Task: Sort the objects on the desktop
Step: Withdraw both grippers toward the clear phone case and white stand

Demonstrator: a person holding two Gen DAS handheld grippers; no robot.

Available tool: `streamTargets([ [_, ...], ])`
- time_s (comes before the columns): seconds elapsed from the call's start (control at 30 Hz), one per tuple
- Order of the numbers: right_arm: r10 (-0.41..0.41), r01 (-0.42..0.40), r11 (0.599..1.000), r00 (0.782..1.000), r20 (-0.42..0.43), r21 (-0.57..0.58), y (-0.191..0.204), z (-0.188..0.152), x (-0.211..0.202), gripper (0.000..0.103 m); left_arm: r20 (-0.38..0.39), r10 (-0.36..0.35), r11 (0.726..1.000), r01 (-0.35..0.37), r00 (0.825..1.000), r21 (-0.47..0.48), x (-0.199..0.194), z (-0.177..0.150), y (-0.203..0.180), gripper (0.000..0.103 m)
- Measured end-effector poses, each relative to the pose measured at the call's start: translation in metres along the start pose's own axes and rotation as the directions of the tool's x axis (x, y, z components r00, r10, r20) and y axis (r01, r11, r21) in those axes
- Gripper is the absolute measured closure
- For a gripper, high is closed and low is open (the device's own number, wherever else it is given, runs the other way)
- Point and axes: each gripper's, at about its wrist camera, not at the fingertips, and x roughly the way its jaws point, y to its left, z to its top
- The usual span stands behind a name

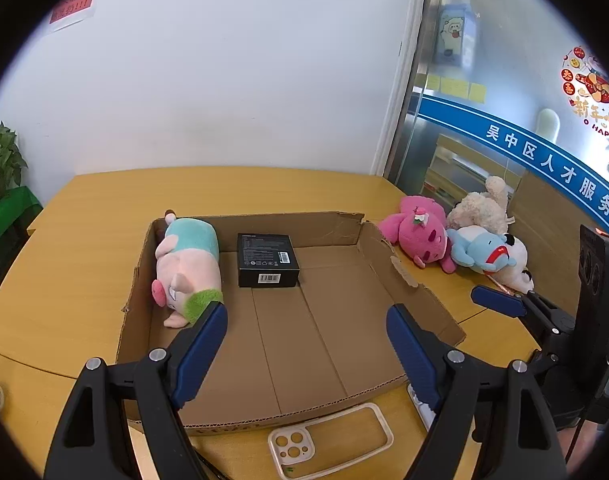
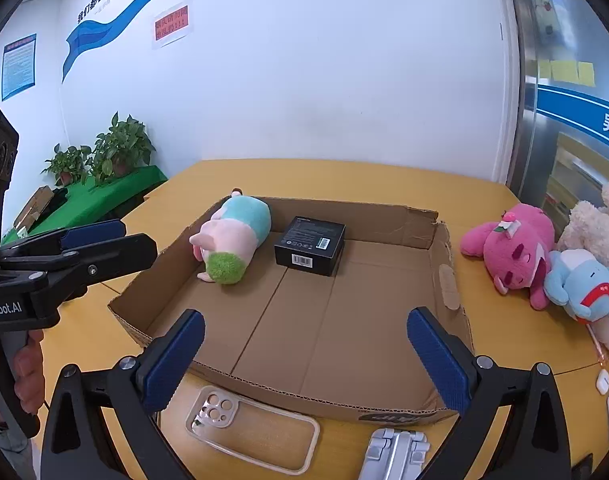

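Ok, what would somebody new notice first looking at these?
Probably the big cardboard tray in the middle of the yellow table, holding a pastel plush pig on its left and a black box beside it. Next, the plush toys heaped on the table to its right.

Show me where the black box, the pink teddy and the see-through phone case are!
Black rectangular cardboard box (image 1: 267, 256): left wrist view, on its top face.
Bright pink plush bear (image 2: 514, 250): right wrist view, on its face.
Clear plastic phone case (image 2: 252, 432): right wrist view, on its flat back panel.
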Motion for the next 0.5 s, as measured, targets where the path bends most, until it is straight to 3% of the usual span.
streamTargets([
  [0.33, -0.001, 0.001, 1.000, 1.000, -0.013, -0.010, 0.000, -0.006, 0.004, 0.000, -0.013, -0.005, 1.000, 0.005, 1.000, -0.013, 0.008, -0.006, 0.002, 0.021],
  [0.5, -0.013, 0.015, 0.999, 0.999, -0.047, 0.037, -0.027, -0.032, 0.007, 0.000, -0.054, -0.038, 0.999, 0.037, 0.998, -0.016, 0.023, -0.014, -0.004, 0.021],
])
